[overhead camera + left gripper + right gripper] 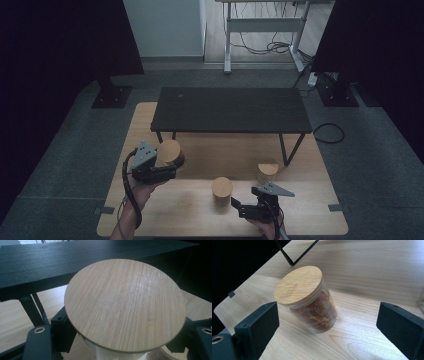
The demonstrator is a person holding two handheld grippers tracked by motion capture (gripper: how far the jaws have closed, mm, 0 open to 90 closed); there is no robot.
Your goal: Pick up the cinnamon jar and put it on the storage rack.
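A: What can you make out of the jar in the left claw (pixel 165 167)?

B: Mostly its bamboo lid (pixel 125 305). In the left claw view the lid covers nearly all of the held jar (pixel 120 353), so just a sliver of glass shows under its rim, and I cannot tell what is inside. The black jaws sit against the jar on both sides, just below the lid, clamped on it. In the high view the jar is tilted, lid toward the black bench (pixel 232 110), and held off the surface (pixel 310 220) near its left side.

A: And the other hand?

B: The right claw (pixel 245 205) hangs low over the front of the surface with its jaws wide apart and nothing between the pads. In the right gripper view the middle jar (pixel 308 300) stands upright ahead of the gap, nearer the left jaw, touching neither. Brownish-orange contents show through its glass, too blurred to name.

A: Anything cut off?

B: A third jar (pixel 267 172) stands farther back to the right, just beside the bench's right leg; in the right gripper view only a glassy edge of it shows at the right border. The person's hands are cropped by the bottom of the high view, and the dim light makes details of both claws hard to read there.
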